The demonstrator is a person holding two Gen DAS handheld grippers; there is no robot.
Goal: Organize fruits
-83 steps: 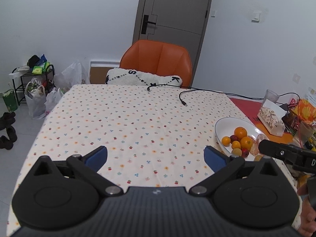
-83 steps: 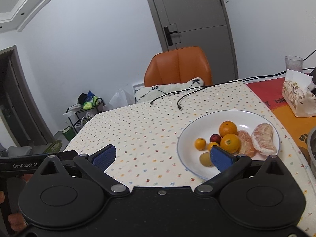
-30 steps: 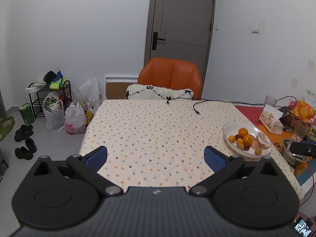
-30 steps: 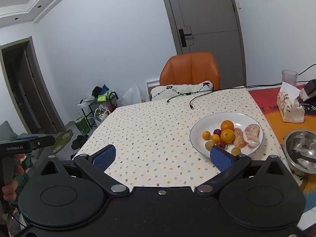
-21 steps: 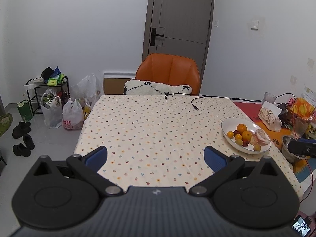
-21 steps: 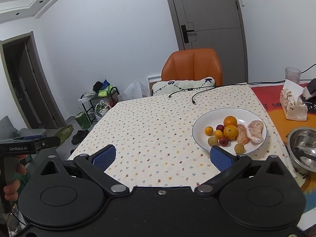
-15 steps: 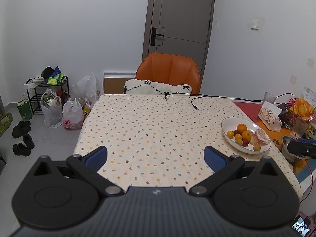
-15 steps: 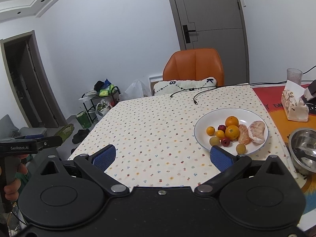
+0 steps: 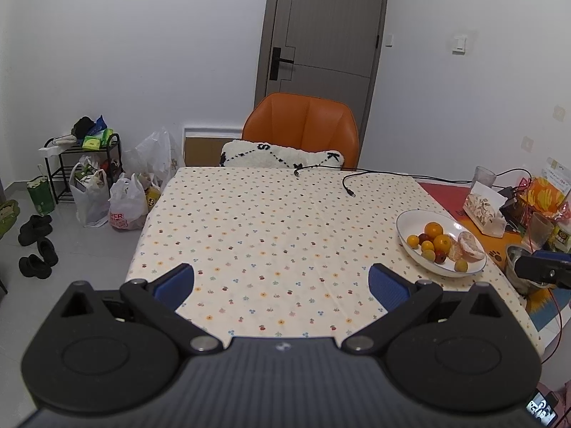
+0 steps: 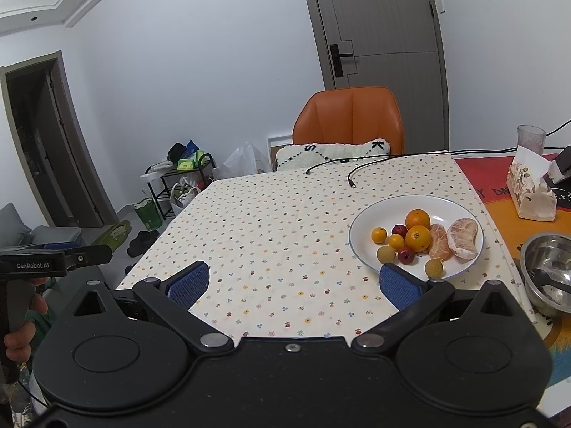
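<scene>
My left gripper [image 9: 282, 283] is spread wide, nothing between the blue pads [image 9: 175, 283]; it hangs above the near edge of the table [image 9: 271, 228], over bare dotted cloth. My right gripper [image 10: 292, 283] is likewise wide apart and empty, its right pad [image 10: 398, 285] just short of the plate [image 10: 371, 219].

Plate, white, on the right part of the cloth. Contents, all loose in one cluster: two oranges [image 10: 417, 230] touching; two small orange fruits [image 10: 379, 235] to their left; two dark red fruits [image 10: 406, 255]; two pale yellow round fruits [image 10: 433, 267] near the front rim; two peeled citrus pieces [image 10: 463, 238] on the right side.

Steel bowl [image 10: 547, 260] right of the plate, on the orange mat, holds a utensil. Tissue pack [image 10: 531, 189] behind it. Cable [image 10: 351, 174] lies at the far table edge, chair [image 10: 351, 121] beyond.
</scene>
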